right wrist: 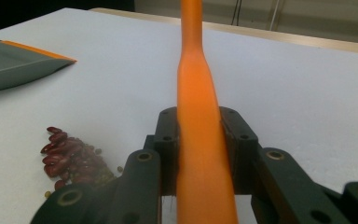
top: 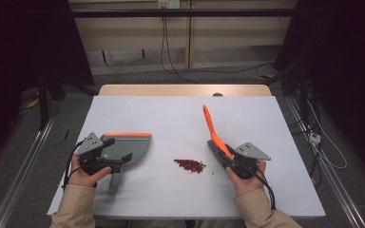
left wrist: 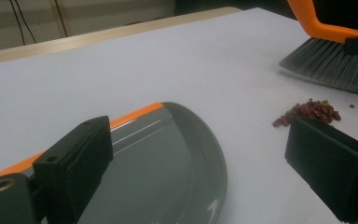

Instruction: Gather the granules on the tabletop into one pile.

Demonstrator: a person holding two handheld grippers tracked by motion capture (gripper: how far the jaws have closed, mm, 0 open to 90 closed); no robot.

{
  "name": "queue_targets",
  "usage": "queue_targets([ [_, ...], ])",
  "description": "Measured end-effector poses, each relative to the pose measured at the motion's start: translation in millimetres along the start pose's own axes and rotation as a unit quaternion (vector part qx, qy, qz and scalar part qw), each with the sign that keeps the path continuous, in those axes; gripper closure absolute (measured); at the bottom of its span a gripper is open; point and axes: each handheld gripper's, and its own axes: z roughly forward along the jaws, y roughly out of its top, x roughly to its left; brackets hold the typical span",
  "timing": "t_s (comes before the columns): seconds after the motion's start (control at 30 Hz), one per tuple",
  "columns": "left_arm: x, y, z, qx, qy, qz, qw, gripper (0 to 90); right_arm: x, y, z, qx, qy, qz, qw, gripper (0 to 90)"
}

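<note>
Right gripper (top: 229, 160), near the table's (top: 180, 114) right edge, is clamped on the orange handle of the brush (top: 215, 133); bristles rest on the table just right of the bean pile (top: 190, 165), toward the front edge. Left gripper (top: 119, 162), jaws spread wide and holding nothing, sits over the grey dustpan (top: 127, 145) near the left edge.

Orange-handled brush (top: 215, 134) tilted beside red beans (top: 190, 165), grey dustpan (top: 126, 146) apparently flat.
</note>
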Motion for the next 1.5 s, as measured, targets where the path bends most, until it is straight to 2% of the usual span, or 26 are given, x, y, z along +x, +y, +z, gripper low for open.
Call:
queue_targets([
  [0.2,-3.0,1.1,-2.1,-0.005,-0.001,0.002,1.0000,7.5,19.9,-4.0,6.1,-0.009,-0.019,-0.012,0.9997,71.4],
  [0.3,-2.7,1.1,-2.7,-0.004,0.001,0.003,1.0000,7.5,30.2,-5.8,10.1,-0.017,-0.021,-0.010,0.9996,71.4],
  [0.4,-2.6,1.0,-2.6,-0.002,0.002,0.004,1.0000,7.5,34.5,-4.4,14.8,-0.022,-0.024,-0.004,0.9995,71.4],
  [0.43,-2.4,1.0,-2.7,-0.001,0.002,0.005,1.0000,7.5,35.3,-4.2,16.7,-0.025,-0.019,0.003,0.9995,71.4],
  [0.67,-1.5,0.7,-3.0,0.001,0.006,0.006,1.0000,7.4,45.8,-1.4,28.9,-0.038,-0.014,0.009,0.9991,71.4],
  [0.73,-1.6,0.6,-2.9,0.002,0.006,0.006,1.0000,7.4,48.7,-0.7,33.0,-0.042,-0.007,0.022,0.9988,71.4],
  [0.77,-1.6,0.7,-2.9,0.002,0.006,0.007,1.0000,7.4,50.7,-0.1,35.4,-0.043,-0.008,0.018,0.9989,71.4],
  [0.93,-0.9,0.5,-3.6,0.001,0.008,0.007,0.9999,7.5,56.5,5.9,44.8,-0.054,0.015,0.022,0.9982,71.4],
  [1.07,-0.7,0.3,-3.7,0.003,0.009,0.009,0.9999,7.5,54.6,16.6,42.3,-0.063,0.005,0.025,0.9977,71.4],
  [1.17,-0.5,0.3,-3.7,0.001,0.010,0.007,0.9999,7.5,58.5,25.5,35.0,-0.079,0.021,0.030,0.9962,71.4],
  [1.27,-0.9,0.4,-4.4,0.002,0.011,0.007,0.9999,7.4,71.0,29.8,32.9,-0.084,0.044,0.040,0.9947,71.4],
  [1.5,-0.8,0.4,-5.4,0.001,0.011,0.008,0.9999,7.5,107.2,19.0,47.9,-0.065,0.095,0.084,0.9898,71.4],
])
